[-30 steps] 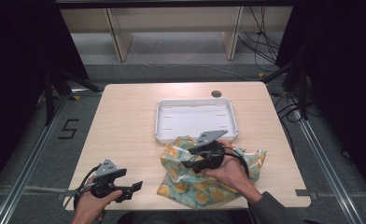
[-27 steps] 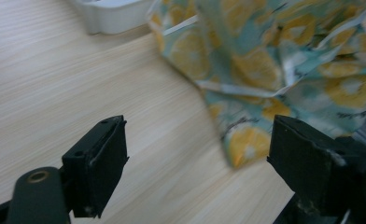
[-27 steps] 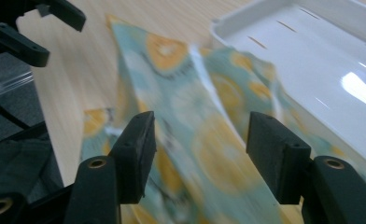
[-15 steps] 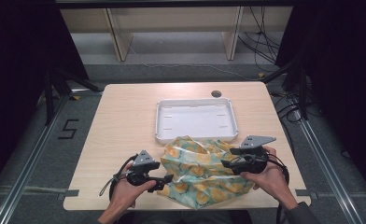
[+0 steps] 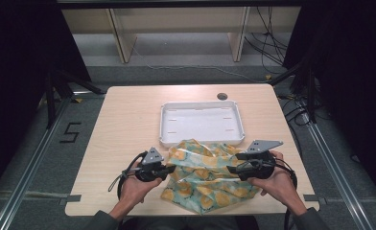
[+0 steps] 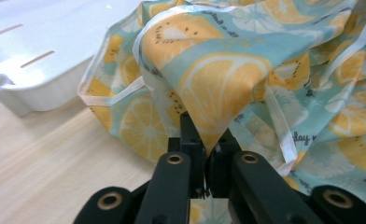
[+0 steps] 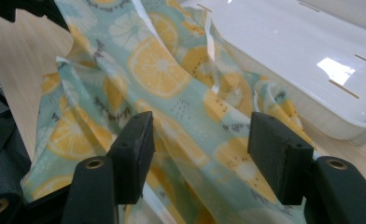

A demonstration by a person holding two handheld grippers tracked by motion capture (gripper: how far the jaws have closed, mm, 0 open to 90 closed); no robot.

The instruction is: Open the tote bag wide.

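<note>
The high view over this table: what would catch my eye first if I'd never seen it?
Probably the lemon-print cloth, crumpled at the table's near edge between two hand-held grippers. The left gripper has just closed its jaws and pinches a fold of it, while the right gripper is open with cloth lying between its jaws. Just behind sits an empty white tray.

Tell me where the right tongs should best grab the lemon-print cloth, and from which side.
Probably the raised fold of the cloth lying between the open right tongs; come in level from the cloth's right edge, opposite the left tongs already pinching its other end.
</note>
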